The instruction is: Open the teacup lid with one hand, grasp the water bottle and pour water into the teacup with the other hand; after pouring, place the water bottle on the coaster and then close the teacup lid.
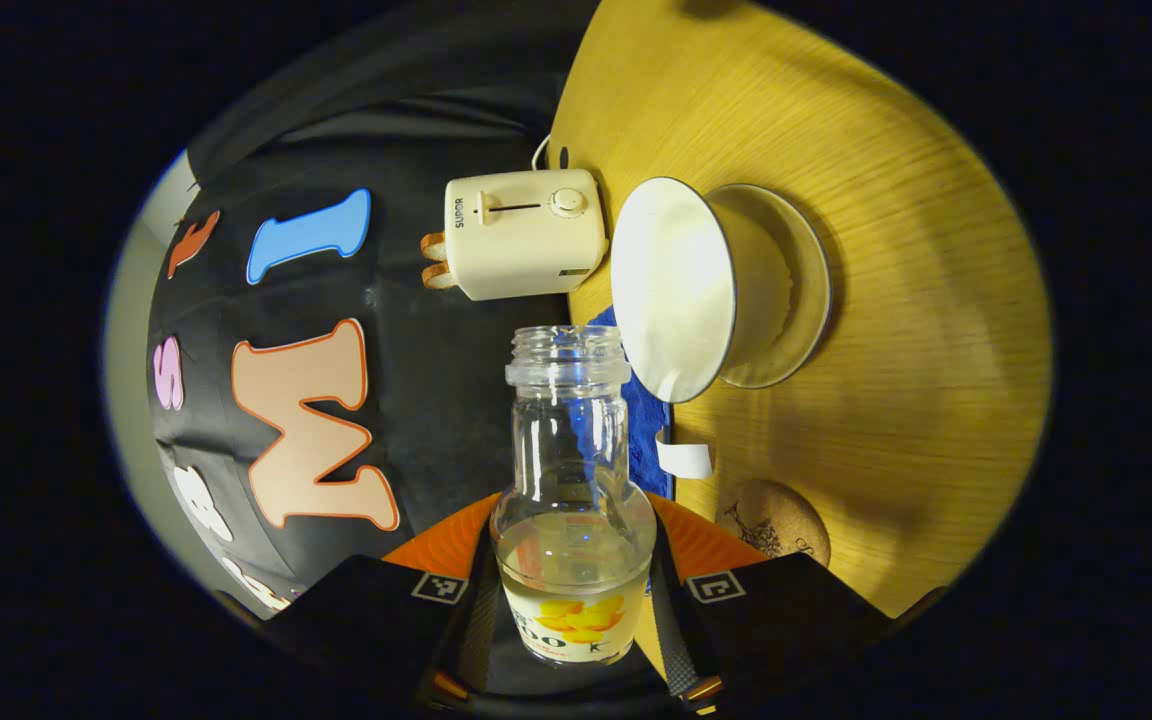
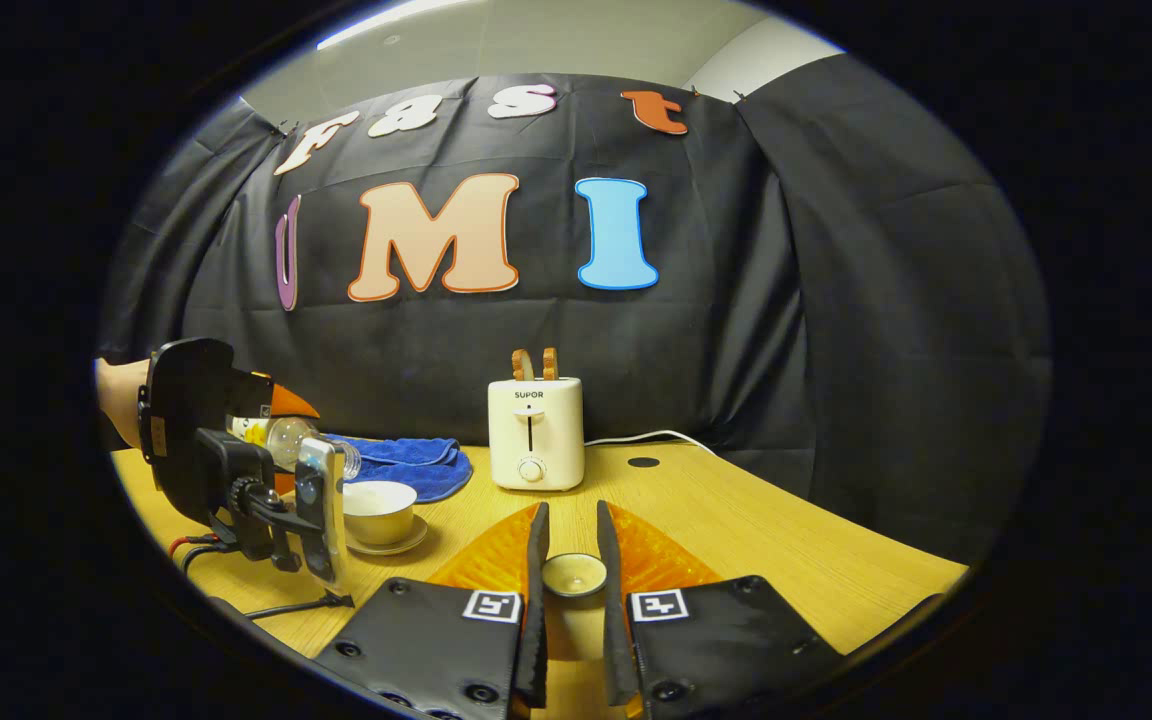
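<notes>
Glass water bottle (image 1: 572, 500), gripped by the left claw (image 1: 576, 600), tips over the open teacup (image 1: 676, 290) on the worktop (image 1: 886, 250), while the right claw (image 2: 572, 575) pinches the lid (image 2: 574, 574); water could miss and spill.

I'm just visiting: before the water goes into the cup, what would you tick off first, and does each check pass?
1. Lid off the cup: ok, right gripper holds it.
2. Bottle gripped: ok, left gripper clamps its body.
3. Bottle uncapped: ok.
4. Water in the bottle: ok.
5. Bottle mouth over the cup: cannot tell.
6. Coaster free: ok.
</notes>
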Motion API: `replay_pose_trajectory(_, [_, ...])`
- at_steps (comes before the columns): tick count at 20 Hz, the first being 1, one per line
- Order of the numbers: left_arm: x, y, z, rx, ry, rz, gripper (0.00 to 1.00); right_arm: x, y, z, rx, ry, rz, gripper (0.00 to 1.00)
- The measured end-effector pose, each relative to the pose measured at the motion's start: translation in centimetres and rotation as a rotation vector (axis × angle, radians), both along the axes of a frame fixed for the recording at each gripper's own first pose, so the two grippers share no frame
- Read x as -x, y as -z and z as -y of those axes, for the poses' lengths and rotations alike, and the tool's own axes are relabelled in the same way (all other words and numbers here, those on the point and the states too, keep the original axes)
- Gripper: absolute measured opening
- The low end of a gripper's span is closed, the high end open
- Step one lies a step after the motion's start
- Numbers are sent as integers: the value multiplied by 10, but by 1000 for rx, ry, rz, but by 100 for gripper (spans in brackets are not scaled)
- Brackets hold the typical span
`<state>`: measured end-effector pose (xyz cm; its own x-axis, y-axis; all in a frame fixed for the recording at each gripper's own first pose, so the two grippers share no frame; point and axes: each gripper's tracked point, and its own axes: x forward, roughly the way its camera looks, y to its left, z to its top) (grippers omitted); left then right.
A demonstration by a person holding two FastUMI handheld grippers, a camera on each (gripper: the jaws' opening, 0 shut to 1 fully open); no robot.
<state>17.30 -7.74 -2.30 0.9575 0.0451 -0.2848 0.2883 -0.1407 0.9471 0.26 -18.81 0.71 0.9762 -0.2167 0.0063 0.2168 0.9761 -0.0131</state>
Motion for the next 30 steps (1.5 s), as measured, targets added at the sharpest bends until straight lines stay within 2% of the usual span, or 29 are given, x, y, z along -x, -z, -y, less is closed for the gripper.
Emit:
replay_pose_trajectory(4, [0,-1,0,-74,0,-24,64,0,0,0,0,-1,-1,26])
replay_pose_trajectory(13, [1,-3,-1,-176,1,-49,64,1,-1,0,0,-2,-1,25])
replay_pose_trajectory(30, [-4,-18,5,-317,27,-57,64,1,0,1,0,-3,-2,25])
